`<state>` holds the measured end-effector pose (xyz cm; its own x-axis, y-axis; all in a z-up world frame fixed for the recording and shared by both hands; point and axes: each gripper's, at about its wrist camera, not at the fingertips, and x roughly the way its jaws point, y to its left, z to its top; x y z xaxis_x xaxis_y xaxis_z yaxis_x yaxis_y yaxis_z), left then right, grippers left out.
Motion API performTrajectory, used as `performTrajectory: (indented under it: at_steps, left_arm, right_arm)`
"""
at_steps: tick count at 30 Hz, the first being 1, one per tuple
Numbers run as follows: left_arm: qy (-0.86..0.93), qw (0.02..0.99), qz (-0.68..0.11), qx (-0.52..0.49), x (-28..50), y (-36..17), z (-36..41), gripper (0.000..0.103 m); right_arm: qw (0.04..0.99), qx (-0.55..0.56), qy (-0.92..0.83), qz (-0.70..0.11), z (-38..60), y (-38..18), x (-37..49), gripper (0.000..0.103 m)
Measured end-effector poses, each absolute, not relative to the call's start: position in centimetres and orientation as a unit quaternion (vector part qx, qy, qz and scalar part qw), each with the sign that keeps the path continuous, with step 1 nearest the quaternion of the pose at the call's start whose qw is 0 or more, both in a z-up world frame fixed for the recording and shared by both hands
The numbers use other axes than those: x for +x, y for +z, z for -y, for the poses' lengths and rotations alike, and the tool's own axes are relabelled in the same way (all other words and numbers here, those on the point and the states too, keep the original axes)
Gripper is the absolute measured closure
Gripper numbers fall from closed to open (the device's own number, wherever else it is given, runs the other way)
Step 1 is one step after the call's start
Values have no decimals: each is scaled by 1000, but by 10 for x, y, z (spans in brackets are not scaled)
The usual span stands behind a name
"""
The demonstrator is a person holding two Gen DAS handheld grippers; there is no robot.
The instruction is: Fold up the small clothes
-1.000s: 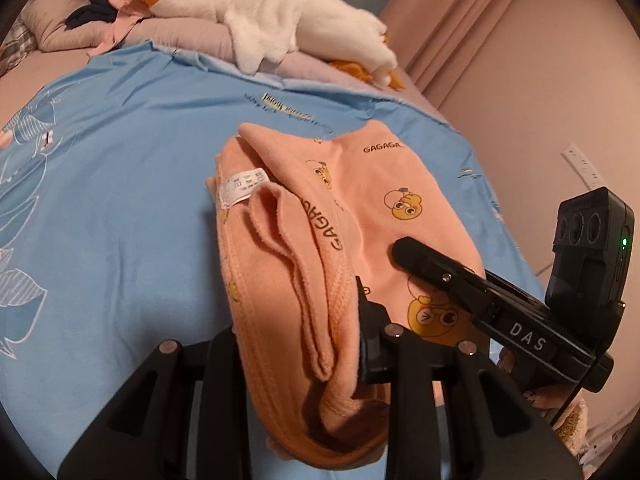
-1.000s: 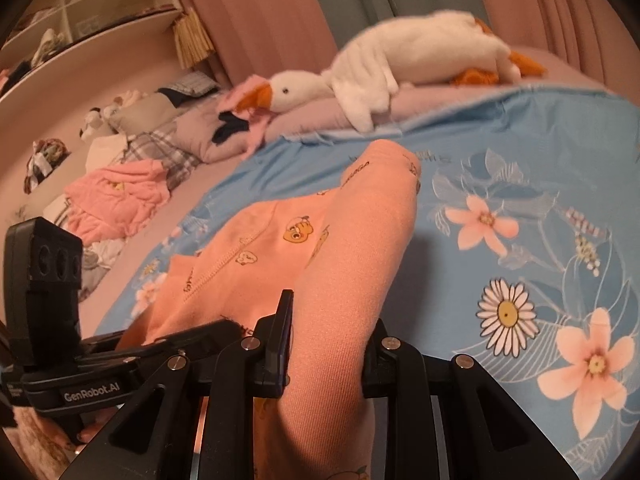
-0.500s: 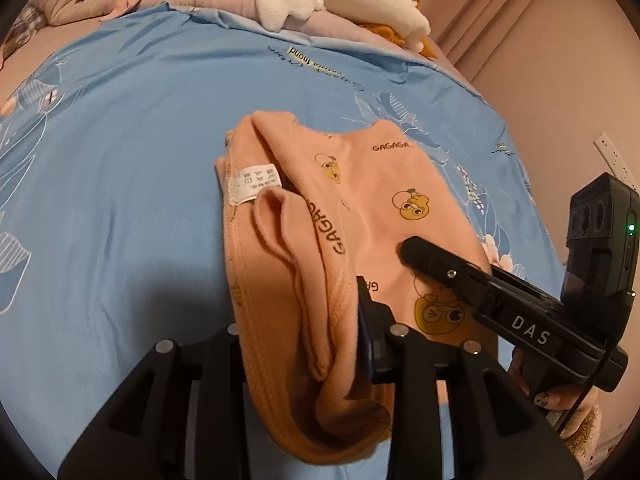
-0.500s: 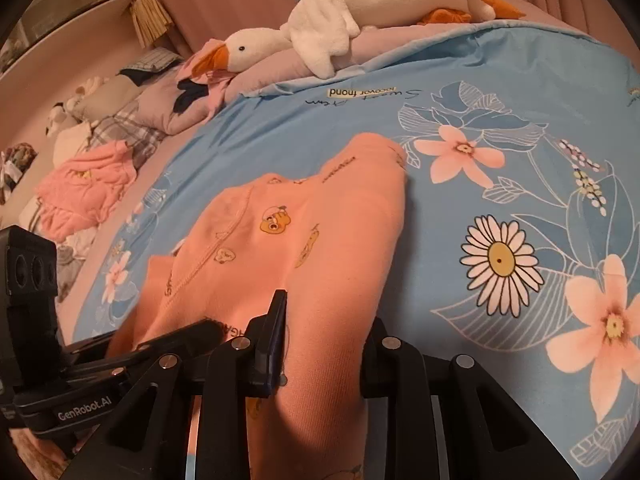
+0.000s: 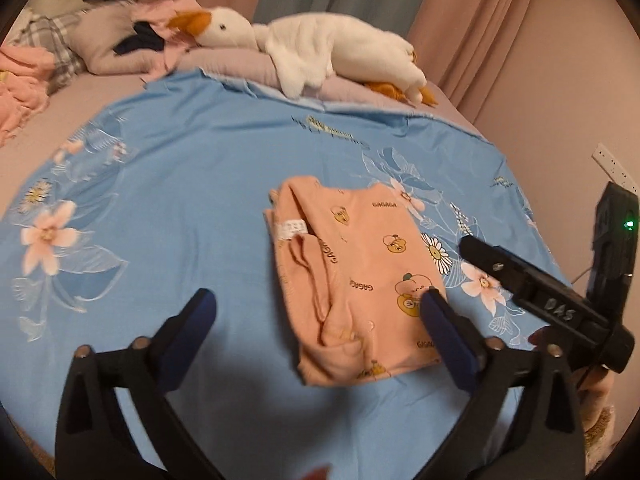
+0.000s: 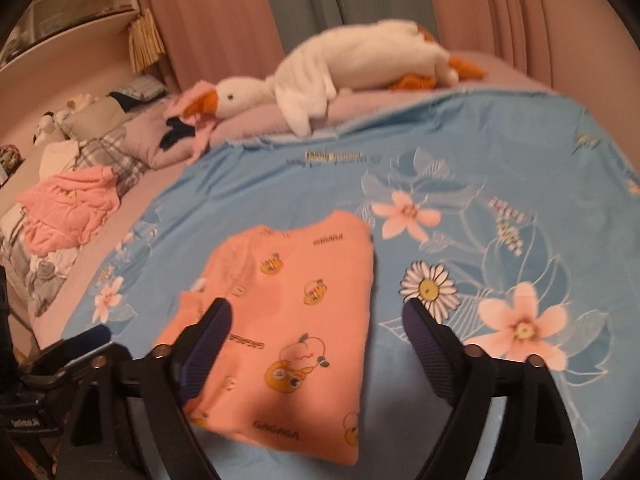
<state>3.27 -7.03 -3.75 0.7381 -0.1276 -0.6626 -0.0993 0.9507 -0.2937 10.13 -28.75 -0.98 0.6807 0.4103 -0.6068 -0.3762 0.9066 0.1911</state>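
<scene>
A small peach garment point(image 5: 360, 272) with duck prints lies folded on the blue floral sheet point(image 5: 160, 200), its white label facing up near the far left corner. My left gripper point(image 5: 318, 298) hovers above its near edge. Its jaws are opening wide and its pads touch no cloth. In the right wrist view the same garment point(image 6: 304, 320) lies flat below my right gripper point(image 6: 316, 308), whose jaws are also opening and grip nothing. The right gripper's body point(image 5: 540, 296) shows at the right of the left wrist view, beside the garment.
A white plush goose point(image 5: 312, 44) lies across the far edge of the sheet on a mauve pillow. A heap of pink clothes point(image 6: 68, 208) and plaid bedding sit far left. Pink curtains hang behind, and a wall socket point(image 5: 612, 164) is at the right.
Both grippers were shut on the peach garment's near edge. They have let go, spread wide and pulled back upward. The garment now lies flat and folded on the sheet.
</scene>
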Motion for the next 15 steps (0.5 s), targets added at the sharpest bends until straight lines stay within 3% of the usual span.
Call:
performTrajectory:
  at_steps: [7,15]
  left_arm:
    - [28,926,-354,-127,2,-25,72,1]
    - [21,930,-350,-110,-8,-23,79,0]
  right_arm:
    - [931,21,222,-289,283,15,74,6]
    - [935,15,204,-291,280,14,62,6]
